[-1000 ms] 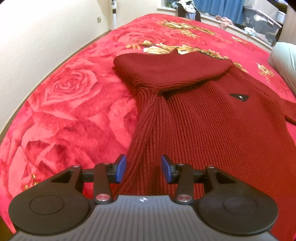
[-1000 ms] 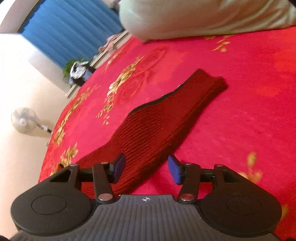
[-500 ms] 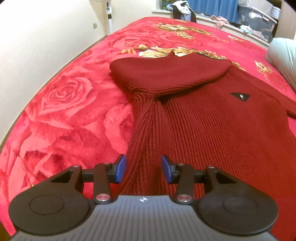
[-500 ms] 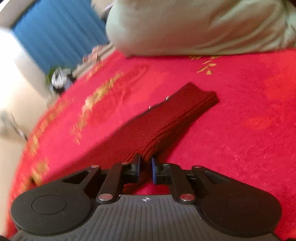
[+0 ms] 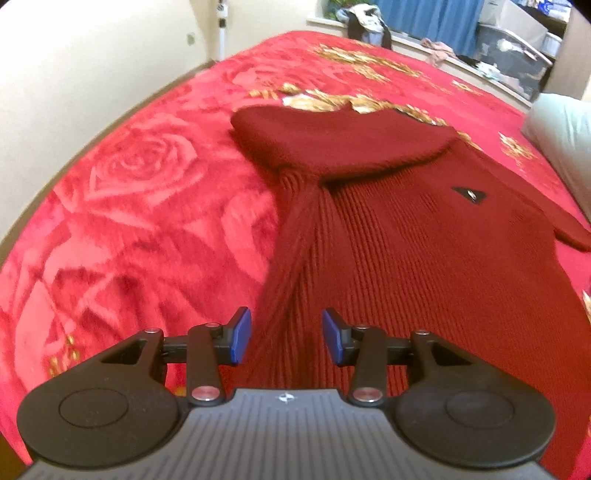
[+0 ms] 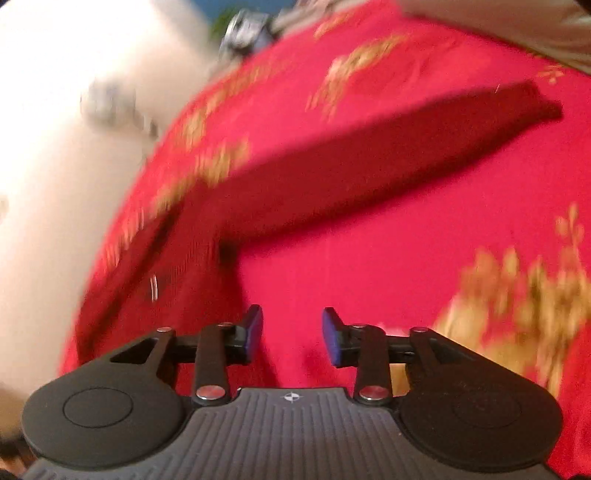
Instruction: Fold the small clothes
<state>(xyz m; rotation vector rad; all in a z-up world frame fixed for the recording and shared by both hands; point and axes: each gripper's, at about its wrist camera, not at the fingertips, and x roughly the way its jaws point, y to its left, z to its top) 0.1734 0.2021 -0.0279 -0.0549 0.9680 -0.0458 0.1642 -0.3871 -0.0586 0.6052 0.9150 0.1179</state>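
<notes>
A dark red knitted sweater (image 5: 406,258) lies flat on the red rose blanket (image 5: 147,203). One sleeve (image 5: 332,144) is folded across its upper part. My left gripper (image 5: 286,330) hovers open over the sweater's bunched left edge, and its blue pads are not pressing the knit. In the blurred right wrist view the other sleeve (image 6: 369,166) stretches out straight over the blanket, away from the sweater's body (image 6: 177,258). My right gripper (image 6: 291,332) is short of that sleeve. Its jaws are opening, and only blanket shows between them.
A pale pillow (image 5: 565,155) lies at the bed's right side. A cream wall (image 5: 74,74) runs along the left edge of the bed. Behind the bed are a sill with heaped clothes (image 5: 365,18) and a storage box (image 5: 513,40).
The right gripper shut on the sleeve's near edge half a second ago, then opened and drew back while rolling. The sleeve now lies out ahead of it. The left gripper stayed open, barely shifting.
</notes>
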